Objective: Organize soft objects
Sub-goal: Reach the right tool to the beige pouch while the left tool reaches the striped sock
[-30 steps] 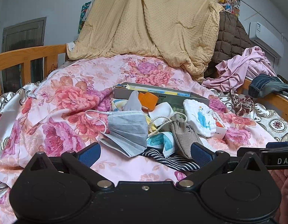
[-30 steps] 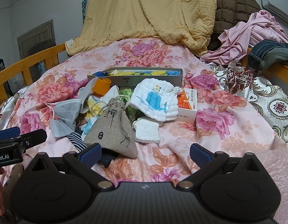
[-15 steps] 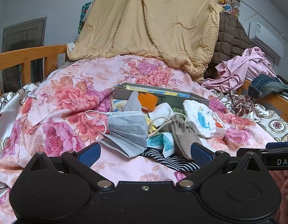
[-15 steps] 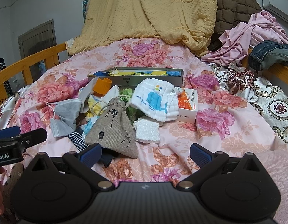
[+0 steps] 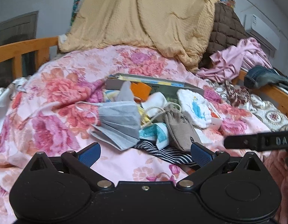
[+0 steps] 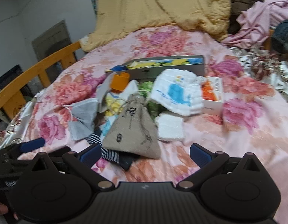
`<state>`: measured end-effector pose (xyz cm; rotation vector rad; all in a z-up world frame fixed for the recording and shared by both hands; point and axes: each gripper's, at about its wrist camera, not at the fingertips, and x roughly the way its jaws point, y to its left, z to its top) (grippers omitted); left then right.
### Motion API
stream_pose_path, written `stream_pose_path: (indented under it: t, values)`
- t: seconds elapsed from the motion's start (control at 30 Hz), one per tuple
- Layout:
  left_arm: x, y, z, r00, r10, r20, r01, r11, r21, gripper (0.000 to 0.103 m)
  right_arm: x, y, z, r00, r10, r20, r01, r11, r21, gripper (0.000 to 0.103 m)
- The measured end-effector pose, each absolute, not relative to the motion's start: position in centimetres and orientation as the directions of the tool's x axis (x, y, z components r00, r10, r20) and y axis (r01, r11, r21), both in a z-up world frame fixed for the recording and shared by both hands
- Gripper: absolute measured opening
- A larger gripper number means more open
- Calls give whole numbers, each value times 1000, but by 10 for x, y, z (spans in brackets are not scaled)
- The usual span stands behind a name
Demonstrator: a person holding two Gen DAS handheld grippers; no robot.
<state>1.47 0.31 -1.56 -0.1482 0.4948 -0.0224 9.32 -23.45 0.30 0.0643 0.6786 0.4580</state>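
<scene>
— What's on the bed [image 5: 50, 112], from the left?
— A grey face mask [image 5: 118, 123], then a linen pouch [image 6: 132, 128], then a white cloth with a blue whale [image 6: 178, 97], all heaped before a flat box [image 6: 162, 65].
— And the hand-held grippers?
— The left hand-held gripper [image 5: 145, 152] has its fingers apart, empty. The right hand-held gripper [image 6: 145, 152] is likewise spread, the pouch just beyond its fingertips.

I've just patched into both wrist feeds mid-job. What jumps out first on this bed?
A jumble of small soft things sits mid-bed on the pink floral bedspread: a beige drawstring pouch nearest the open right gripper, a grey face mask ahead of the open left gripper, and a white cloth with a blue whale print. Behind them lies a shallow box, below a big draped yellow blanket.
</scene>
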Motion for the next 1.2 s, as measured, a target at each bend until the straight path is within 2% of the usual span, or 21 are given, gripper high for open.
stream_pose_path:
  t: [0.4,0.6,0.8,1.0,1.2]
  values:
    - [48,-18,-33,826,-159,-541,168,985,-32,102,154,-221,-11,573,512,-640,-491,840,232,103]
    - [64,-24,-41,814,-143,-563,196,980,33,102,176,-204,-12,511,559,-652,-572,788,227,103]
    - [80,-21,-46,801,-166,-575,213,977,15,102,195,-193,-18,477,582,-659,-603,762,237,102]
    - [89,-29,-50,781,-223,-583,293,956,27,102,200,-193,-25,441,608,-660,-604,745,283,92]
    - [100,-26,-57,731,-241,-639,264,963,-61,102,201,-190,-28,422,612,-669,-610,737,290,81]
